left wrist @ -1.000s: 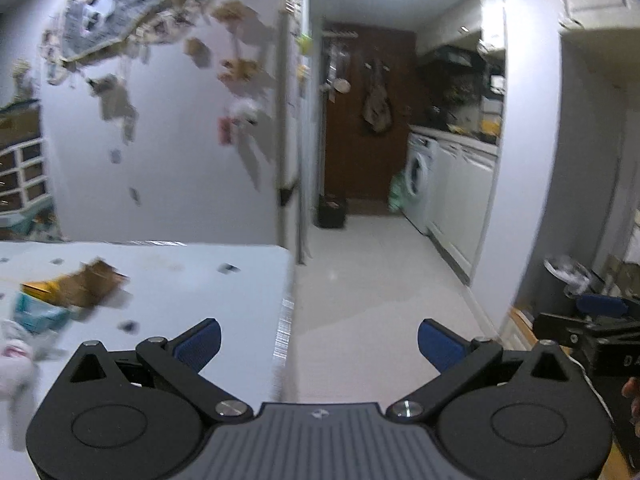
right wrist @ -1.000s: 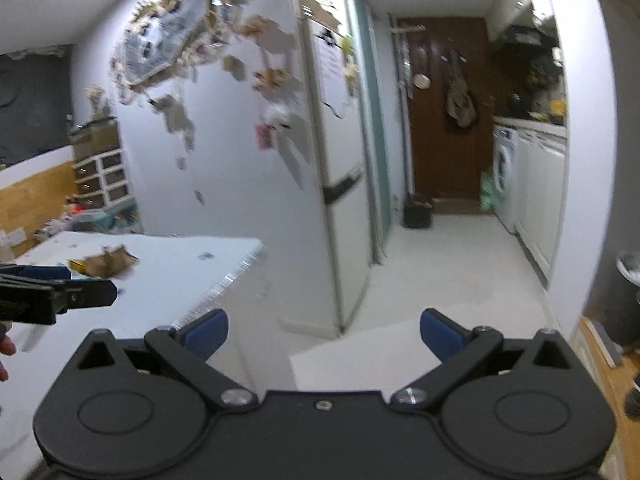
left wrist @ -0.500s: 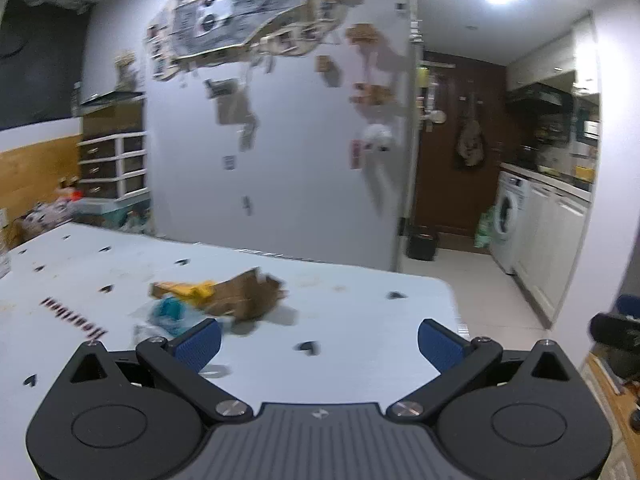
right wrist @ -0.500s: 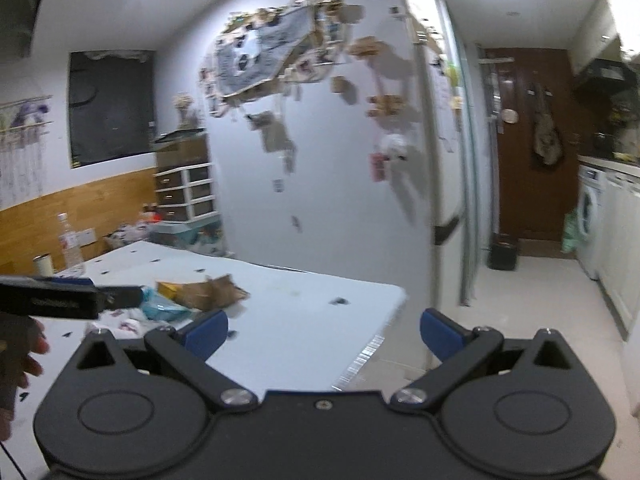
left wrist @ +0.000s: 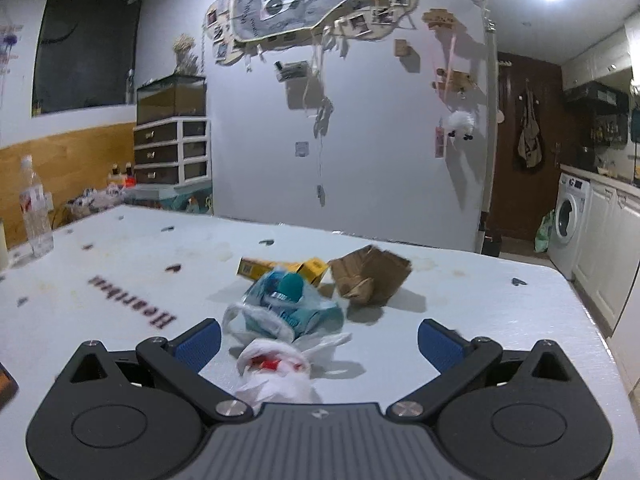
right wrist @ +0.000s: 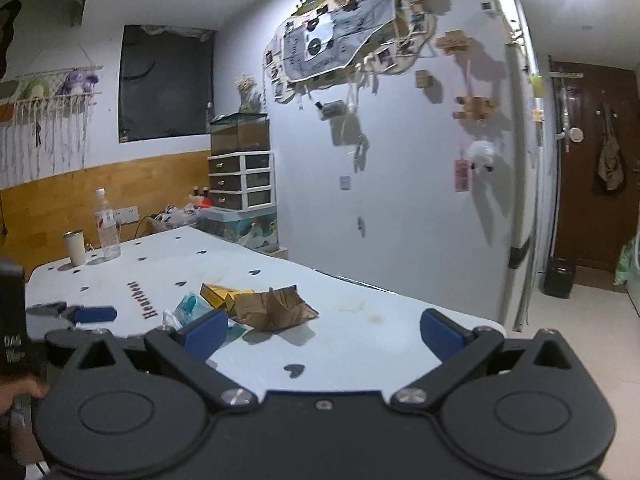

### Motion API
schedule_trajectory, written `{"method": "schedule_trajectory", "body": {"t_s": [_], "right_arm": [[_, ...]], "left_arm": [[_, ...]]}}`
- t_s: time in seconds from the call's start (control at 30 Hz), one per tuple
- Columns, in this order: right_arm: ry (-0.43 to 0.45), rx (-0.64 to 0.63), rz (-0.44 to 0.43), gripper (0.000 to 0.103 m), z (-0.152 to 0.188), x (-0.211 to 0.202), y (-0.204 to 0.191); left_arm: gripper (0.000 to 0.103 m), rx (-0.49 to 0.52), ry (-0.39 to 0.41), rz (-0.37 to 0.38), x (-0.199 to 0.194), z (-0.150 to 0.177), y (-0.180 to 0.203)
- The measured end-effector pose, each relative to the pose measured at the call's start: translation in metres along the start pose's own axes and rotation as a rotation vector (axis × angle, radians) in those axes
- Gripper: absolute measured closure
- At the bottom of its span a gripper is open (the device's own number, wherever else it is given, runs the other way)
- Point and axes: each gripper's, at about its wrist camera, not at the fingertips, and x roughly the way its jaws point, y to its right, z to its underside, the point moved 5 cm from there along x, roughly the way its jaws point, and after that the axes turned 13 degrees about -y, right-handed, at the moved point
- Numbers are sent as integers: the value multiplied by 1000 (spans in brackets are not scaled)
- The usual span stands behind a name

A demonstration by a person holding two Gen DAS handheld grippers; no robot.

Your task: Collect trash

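A small heap of trash lies on the white table (left wrist: 480, 320). It holds a crumpled white tissue wad (left wrist: 276, 376), a teal plastic wrapper (left wrist: 288, 304), a yellow carton (left wrist: 280, 269) and a torn brown cardboard piece (left wrist: 372, 276). My left gripper (left wrist: 318, 338) is open, its blue fingers either side of the tissue wad, nothing gripped. In the right wrist view the cardboard piece (right wrist: 276, 306), yellow carton (right wrist: 220, 294) and teal wrapper (right wrist: 192, 308) lie ahead. My right gripper (right wrist: 322, 330) is open above the table's near corner. The left gripper's fingers (right wrist: 94, 314) show at the far left.
A clear water bottle (right wrist: 106, 230) and a metal cup (right wrist: 76, 246) stand at the table's far end. A wall with hanging decorations (left wrist: 320, 8) rises behind the table. A drawer unit (left wrist: 172, 152) stands in the corner. The hallway with a washing machine (left wrist: 568, 216) opens to the right.
Both views have swung left from the hallway to the table. The left gripper has come close to the trash heap, which now lies between its open fingers.
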Motion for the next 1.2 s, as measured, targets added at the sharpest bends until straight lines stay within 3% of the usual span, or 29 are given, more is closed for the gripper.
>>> {"method": "schedule_trajectory", "body": {"t_s": [0.27, 0.43, 0.63, 0.8, 0.97, 1.13, 1.2], "right_arm": [[-32, -57, -54, 0, -32, 65, -22], [-98, -39, -132, 0, -49, 111, -46], [-188, -97, -161, 1, -53, 159, -86], [-268, -73, -218, 21, -54, 192, -114], [-340, -69, -189, 44, -50, 218, -134], [-374, -45, -170, 51, -46, 235, -140], [-388, -48, -165, 58, -42, 240, -143]], "left_arm": [[11, -34, -53, 13, 20, 10, -19], [20, -45, -110, 4, 29, 18, -26], [34, -54, -126, 26, 31, 21, -27], [41, -93, -124, 28, 32, 22, -34], [42, -109, -124, 39, 33, 23, -36], [43, -122, -131, 43, 35, 23, -37], [45, -127, -130, 47, 35, 23, -37]]}}
